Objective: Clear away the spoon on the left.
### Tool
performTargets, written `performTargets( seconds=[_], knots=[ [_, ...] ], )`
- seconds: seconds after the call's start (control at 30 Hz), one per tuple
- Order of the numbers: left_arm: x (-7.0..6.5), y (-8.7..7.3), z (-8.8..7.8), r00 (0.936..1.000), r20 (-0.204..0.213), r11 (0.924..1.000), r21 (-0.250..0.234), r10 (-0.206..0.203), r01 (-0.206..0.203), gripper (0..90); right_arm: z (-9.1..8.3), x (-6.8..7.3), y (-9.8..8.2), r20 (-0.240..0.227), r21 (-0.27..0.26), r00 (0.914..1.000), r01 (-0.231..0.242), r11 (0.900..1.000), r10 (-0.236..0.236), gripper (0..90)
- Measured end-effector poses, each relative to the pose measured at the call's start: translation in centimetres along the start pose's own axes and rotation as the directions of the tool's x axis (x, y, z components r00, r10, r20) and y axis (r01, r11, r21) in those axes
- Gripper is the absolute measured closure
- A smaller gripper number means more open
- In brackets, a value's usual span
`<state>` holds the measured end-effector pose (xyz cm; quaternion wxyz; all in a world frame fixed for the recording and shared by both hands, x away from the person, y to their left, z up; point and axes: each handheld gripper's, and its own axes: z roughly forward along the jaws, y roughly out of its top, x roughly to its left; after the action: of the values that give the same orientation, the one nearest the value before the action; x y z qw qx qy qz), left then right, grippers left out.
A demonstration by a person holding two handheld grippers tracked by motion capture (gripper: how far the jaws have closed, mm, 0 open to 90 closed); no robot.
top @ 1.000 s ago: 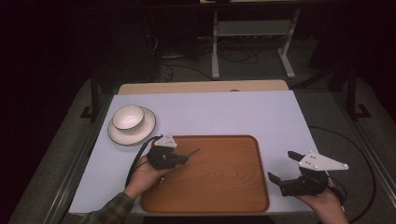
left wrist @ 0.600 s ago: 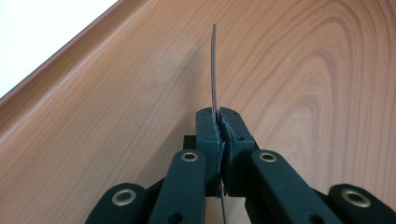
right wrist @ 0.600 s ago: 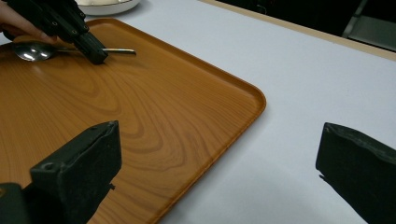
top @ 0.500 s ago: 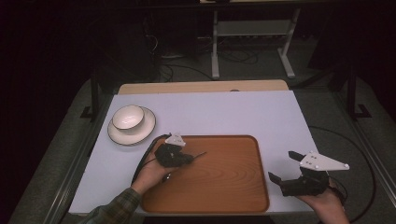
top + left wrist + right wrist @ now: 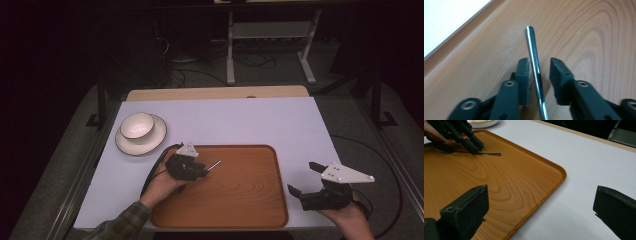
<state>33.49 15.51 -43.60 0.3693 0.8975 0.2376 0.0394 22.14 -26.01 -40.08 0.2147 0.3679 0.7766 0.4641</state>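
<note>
The jaws of our left gripper stand a little apart, a thin shiny metal handle running between them over the brown wooden tray. Our right gripper gapes wide and empty over the white tabletop.

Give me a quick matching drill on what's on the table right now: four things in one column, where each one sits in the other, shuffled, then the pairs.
Things:
1. bowl
2. metal rod
3. right gripper
4. tray

Places:
A. between the jaws of the left gripper, over the tray's wood
B. on the plate at the table's far left
C. open, just off the tray's right edge
D. flat on the white table, near the person's side

Pairs: 1-B, 2-A, 3-C, 4-D
</note>
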Motion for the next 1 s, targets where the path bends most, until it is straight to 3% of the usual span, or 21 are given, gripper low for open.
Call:
performTargets(
  seconds=[0.33,0.47,0.7,1.0],
  knots=[
    [0.0,0.1,-0.8,0.9996,-0.019,0.998,-0.061,-0.02,0.019,33.1,-0.1,0.0,0.0,0.004,0.001,1.0,0.003,1.0,-0.003,0.0],
    [0.1,0.1,-1.0,0.9995,-0.022,0.9982,-0.056,-0.021,0.02,17.7,-0.1,-0.1,0.0,0.004,0.0,1.0,0.004,1.0,-0.004,0.0],
    [0.1,0.0,-2.6,0.999,-0.038,0.9953,-0.095,-0.025,0.021,10.6,-0.2,-0.1,0.0,0.007,-0.004,1.0,0.001,1.0,-0.001,0.0],
    [0.1,-1.2,-6.2,0.996,-0.076,0.9875,-0.154,-0.047,0.034,3.9,-0.3,-0.1,0.1,0.006,-0.011,1.0,0.001,1.0,-0.001,0.0]
  ],
)
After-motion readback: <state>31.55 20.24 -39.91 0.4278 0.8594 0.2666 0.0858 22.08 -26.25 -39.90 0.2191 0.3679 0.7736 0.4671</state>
